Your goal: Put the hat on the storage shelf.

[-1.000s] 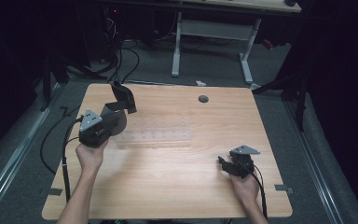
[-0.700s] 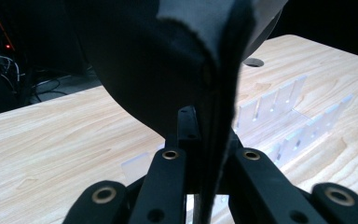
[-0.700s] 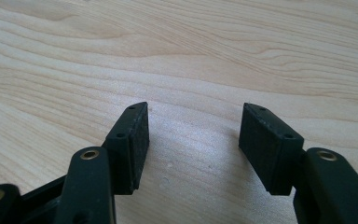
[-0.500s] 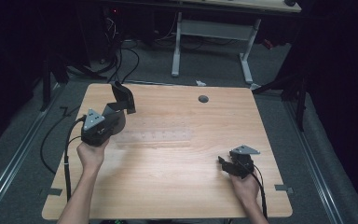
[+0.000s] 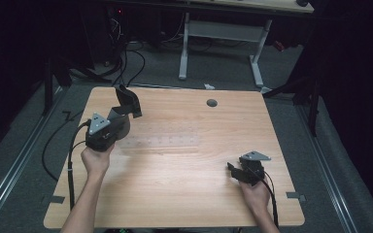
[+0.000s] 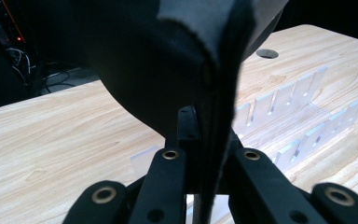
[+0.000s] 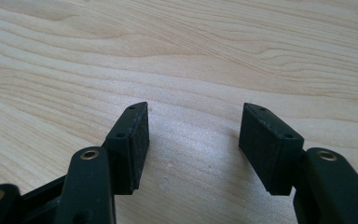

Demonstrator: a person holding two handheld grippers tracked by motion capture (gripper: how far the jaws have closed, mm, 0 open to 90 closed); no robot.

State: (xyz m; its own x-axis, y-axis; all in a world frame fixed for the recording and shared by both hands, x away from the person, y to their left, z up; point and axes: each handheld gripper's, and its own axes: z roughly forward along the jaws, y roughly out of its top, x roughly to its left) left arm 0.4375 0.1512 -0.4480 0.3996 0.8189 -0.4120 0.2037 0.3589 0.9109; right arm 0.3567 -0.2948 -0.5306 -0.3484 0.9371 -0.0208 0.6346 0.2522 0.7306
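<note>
Left hand-held gripper [image 5: 124, 104] clamped tight on dark grey folded cloth [image 5: 127, 101], raised near the light wooden worktop's [image 5: 184, 194] far-left corner. Right hand-held gripper [image 5: 233, 171] parted wide, holding nothing, near the near-right corner.

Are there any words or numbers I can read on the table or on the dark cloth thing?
No words, numbers or signs can be read anywhere.
The dark cloth in the left gripper: plain, no label showing.
The clear slotted rack on the table: no print.
The right gripper: no markings.
</note>
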